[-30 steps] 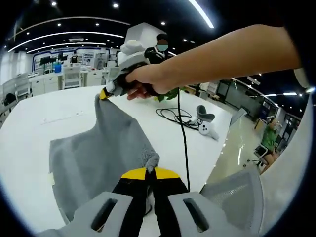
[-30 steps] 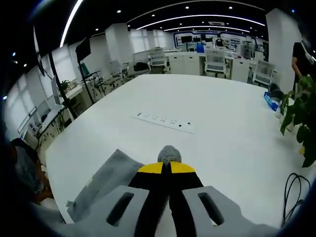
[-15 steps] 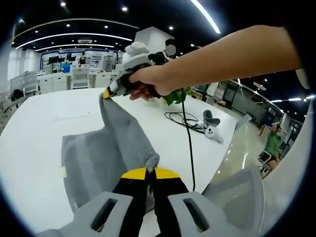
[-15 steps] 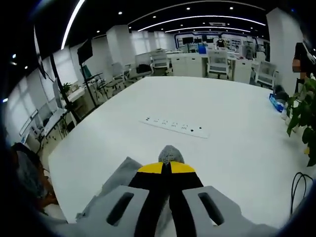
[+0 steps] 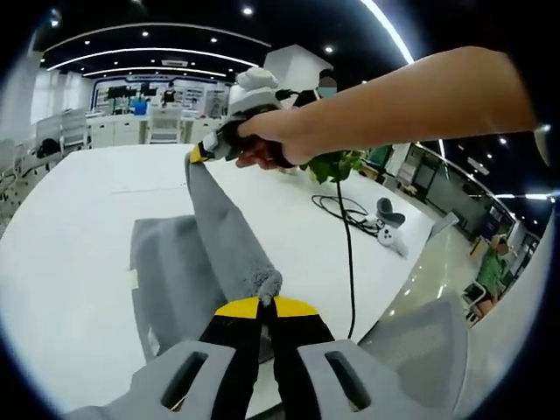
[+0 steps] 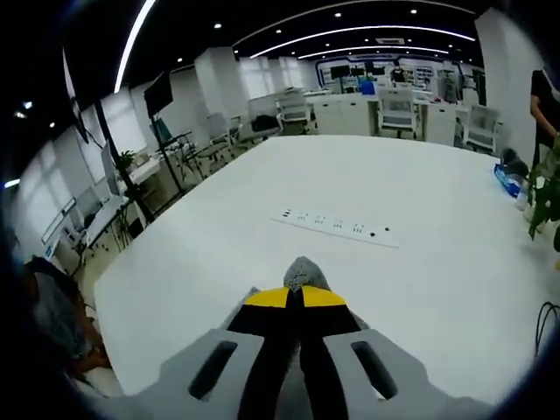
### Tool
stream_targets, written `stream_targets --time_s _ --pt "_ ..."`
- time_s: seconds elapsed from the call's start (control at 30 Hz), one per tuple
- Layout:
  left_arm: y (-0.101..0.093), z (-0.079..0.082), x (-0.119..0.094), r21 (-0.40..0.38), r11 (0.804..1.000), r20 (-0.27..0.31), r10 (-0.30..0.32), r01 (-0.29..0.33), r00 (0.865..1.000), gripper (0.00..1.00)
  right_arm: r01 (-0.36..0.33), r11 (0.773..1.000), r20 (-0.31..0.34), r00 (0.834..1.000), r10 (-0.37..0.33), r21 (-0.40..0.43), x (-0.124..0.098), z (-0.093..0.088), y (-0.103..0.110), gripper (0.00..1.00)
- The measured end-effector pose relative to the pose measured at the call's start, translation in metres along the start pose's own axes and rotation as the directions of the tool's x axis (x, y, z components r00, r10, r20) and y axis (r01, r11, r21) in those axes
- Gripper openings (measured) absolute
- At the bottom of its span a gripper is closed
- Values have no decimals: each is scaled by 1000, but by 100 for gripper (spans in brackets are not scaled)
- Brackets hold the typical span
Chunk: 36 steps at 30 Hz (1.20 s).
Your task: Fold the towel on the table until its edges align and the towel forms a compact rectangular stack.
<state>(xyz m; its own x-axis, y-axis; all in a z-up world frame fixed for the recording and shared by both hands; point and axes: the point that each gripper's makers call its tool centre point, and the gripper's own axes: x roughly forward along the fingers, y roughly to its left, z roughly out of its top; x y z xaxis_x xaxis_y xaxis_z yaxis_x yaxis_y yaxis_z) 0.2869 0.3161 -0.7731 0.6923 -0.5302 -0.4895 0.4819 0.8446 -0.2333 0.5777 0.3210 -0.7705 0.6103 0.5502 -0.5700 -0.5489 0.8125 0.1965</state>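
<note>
Towel (image 5: 188,262), grey, partly lifted off the white counter (image 5: 70,227): 1 corner pinched at the left gripper (image 5: 266,301), another at the right gripper (image 5: 199,154), a taut ridge of cloth running between the 2. Rest of the towel lies flat on the counter below that ridge, small pale tag at its near edge.

Left gripper view: yellow-tipped fingers (image 5: 238,308) closed together, a tuft of grey cloth sticking out just past the tips. A hand (image 5: 267,140) grips the right gripper's handle, bare forearm entering from the right. Black cable (image 5: 348,254) runs down across the counter from a coil near a white controller (image 5: 388,236). Green plant (image 5: 337,164) behind the arm. Grey mesh chair back (image 5: 420,337) at lower right.

Right gripper view: right gripper (image 6: 296,296) with fingers (image 6: 322,298) closed on a grey tuft of towel (image 6: 302,273). White power strip (image 6: 337,227) lies on the counter (image 6: 219,245) well ahead of the tips. Plant leaves (image 6: 547,197) at the right edge. Office desks and chairs in the background
</note>
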Motion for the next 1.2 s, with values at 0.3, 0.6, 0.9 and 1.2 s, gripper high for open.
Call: stream_targets --time_s 0.3,0.6,0.9,1.2 --pt "23 -9 -9 2 999 -43 49 -48 998 3 -28 999 -3 1000 28 -23 16 -1 24 0" --pt "37 -24 -10 42 997 -98 68 -64 993 3 -60 996 -34 998 58 -69 37 -12 47 0" --pt "58 -36 -16 11 995 -122 103 -103 987 3 -62 996 -40 997 60 -60 52 -15 52 0" --pt "66 -48 -19 5 994 -150 112 -112 982 3 -90 994 -67 994 86 -67 65 -29 64 0"
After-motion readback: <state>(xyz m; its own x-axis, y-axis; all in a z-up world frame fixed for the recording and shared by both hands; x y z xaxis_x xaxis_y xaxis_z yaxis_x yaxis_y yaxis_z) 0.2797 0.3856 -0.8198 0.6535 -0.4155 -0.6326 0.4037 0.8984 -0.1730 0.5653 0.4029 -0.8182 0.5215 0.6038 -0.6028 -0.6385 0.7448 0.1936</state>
